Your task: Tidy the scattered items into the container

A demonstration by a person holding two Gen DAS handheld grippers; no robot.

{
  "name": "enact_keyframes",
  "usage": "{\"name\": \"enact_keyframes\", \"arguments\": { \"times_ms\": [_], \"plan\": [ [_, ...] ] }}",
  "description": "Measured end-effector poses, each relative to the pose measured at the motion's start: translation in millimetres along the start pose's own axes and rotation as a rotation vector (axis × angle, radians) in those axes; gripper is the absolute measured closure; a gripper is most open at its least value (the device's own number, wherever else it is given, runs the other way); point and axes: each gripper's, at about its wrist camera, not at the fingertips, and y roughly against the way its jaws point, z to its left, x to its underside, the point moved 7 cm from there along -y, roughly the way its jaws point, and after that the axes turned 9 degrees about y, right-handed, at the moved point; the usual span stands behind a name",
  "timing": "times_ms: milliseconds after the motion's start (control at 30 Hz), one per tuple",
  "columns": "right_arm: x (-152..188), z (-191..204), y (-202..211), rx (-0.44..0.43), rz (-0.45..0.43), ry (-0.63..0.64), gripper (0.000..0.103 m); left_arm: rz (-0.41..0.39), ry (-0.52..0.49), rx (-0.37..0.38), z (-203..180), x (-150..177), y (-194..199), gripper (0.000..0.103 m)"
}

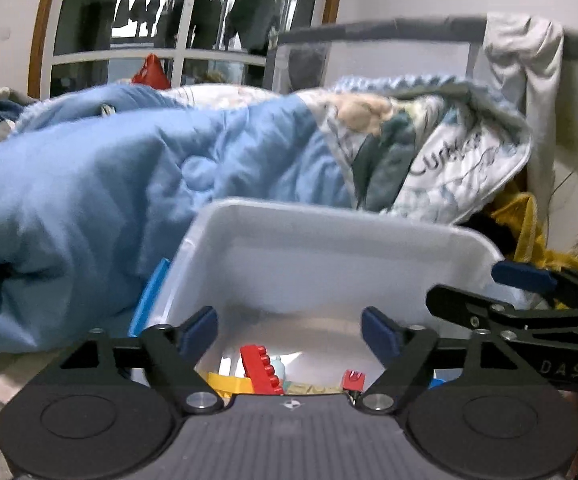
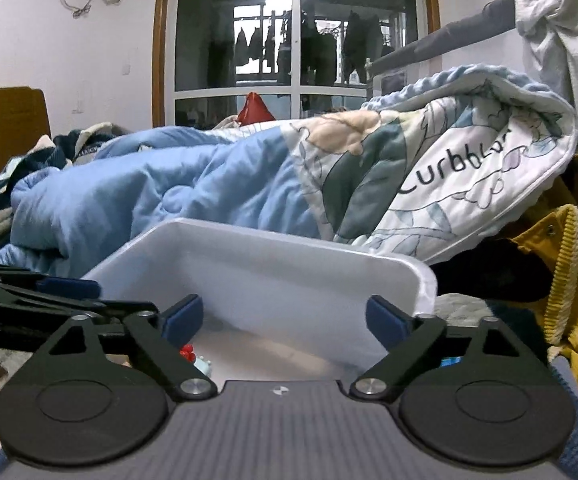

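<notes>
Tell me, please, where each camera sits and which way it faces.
Left wrist: on the left gripper, over the near side of the white container, facing the blue quilt; its open fingers show, right gripper alongside.
Right wrist: on the right gripper, facing likewise; left gripper's fingers at left.
Shared: container, red brick, quilt, window.

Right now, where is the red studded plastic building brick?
In the left wrist view, the red studded plastic building brick lies inside the white plastic container, at its near end, leaning over a yellow ring piece, left of a small red block.
</notes>
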Motion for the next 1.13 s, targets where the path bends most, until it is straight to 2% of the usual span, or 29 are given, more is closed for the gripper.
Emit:
{"name": "enact_keyframes", "arguments": {
  "times_ms": [133,233,433,500,600,700,833,1000,1033,1133],
  "plan": [
    [-5.6,-1.3,19.8,0.02,0.006,-0.005,0.0,0.008,-0.01,0.064,-2.3,-2.2,15.7,0.009],
    [-4.3,0.7,32.9,0.04,0.077,-0.01,0.0,0.018,-0.031,0.072,-8.5,-2.2,25.0,0.008],
    [6.2,10.4,53.9,0.069,0.197,-0.005,0.0,0.035,-0.109,0.019,-25.5,-4.6,42.2,0.008],
    [11.2,11.6,54.7,0.075,0.239,-0.013,0.0,0.055,-0.096,0.039,-28.4,-4.9,44.5,0.008],
    [14.9,11.5,51.7,0.063,0.286,-0.048,0.0,0.129,-0.036,0.047,-29.1,-6.8,36.4,0.008],
    [13.6,10.0,42.5,0.067,0.342,-0.056,0.0,0.188,-0.02,-0.002,-28.9,-8.3,25.1,0.008],
    [13.6,6.7,23.8,0.06,0.438,-0.046,0.0,0.207,-0.058,-0.092,-29.6,-9.4,15.2,0.008],
    [16.0,5.8,17.2,0.049,0.459,-0.034,0.0,0.153,-0.197,-0.251,-32.1,-8.9,9.2,0.008],
    [16.9,5.0,16.6,0.047,0.458,-0.042,0.0,0.149,-0.2,-0.257,-33.0,-8.9,8.7,0.008],
    [19.8,2.9,13.6,0.036,0.465,-0.072,0.0,0.112,-0.172,-0.198,-37.7,-10.8,13.2,0.008]
  ]
}}
